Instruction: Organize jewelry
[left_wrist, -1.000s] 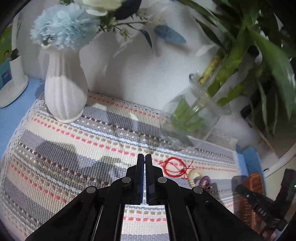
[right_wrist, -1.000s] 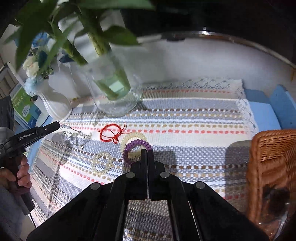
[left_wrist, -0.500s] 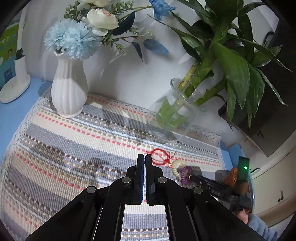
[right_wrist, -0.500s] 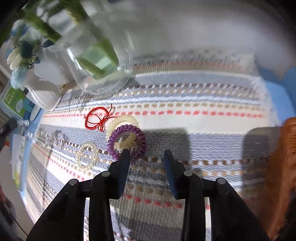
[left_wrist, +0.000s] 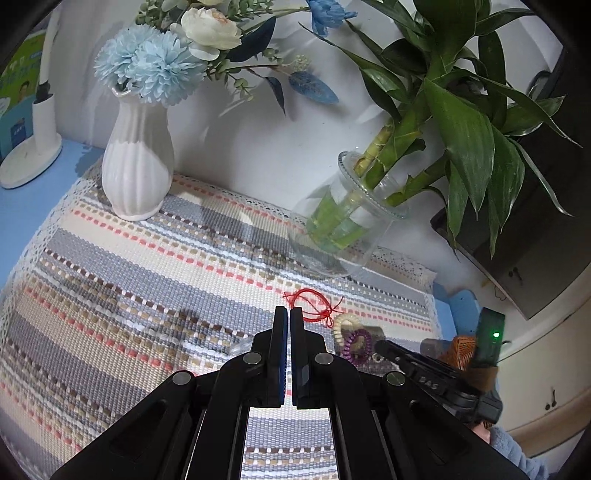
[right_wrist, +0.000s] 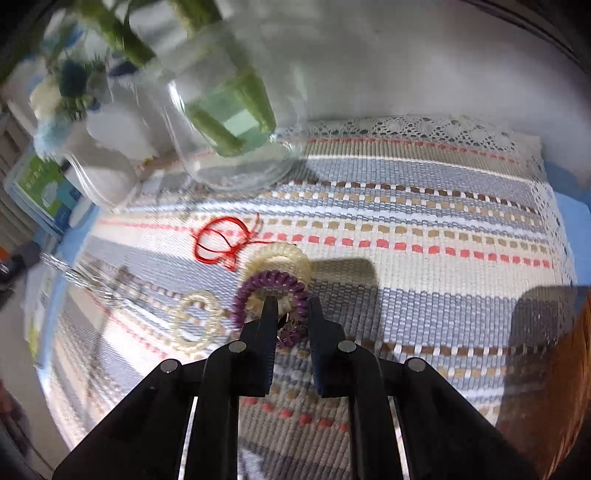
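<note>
Big striped mat (left_wrist: 155, 280) covers most of the blue bench (left_wrist: 26, 206). At about 10 o'clock on it in the left view is a white vase (left_wrist: 136, 166) of fake flowers, and at 2 o'clock a glass jar (left_wrist: 340, 236) with green stalks in water. A wicker basket (right_wrist: 565, 376) peeks in at 4 o'clock in the right view. The left gripper (left_wrist: 288, 314) hangs over the mat, jaws pressed together on nothing. The right gripper (right_wrist: 291, 304) has its jaws spread, straddling the near edge of the purple coil tie (right_wrist: 271, 291), which overlaps a cream coil tie (right_wrist: 280, 256). At 10 o'clock from those lies a red string bracelet (right_wrist: 221, 240), and at 9 o'clock a blurry pearl bracelet (right_wrist: 197, 325).
</note>
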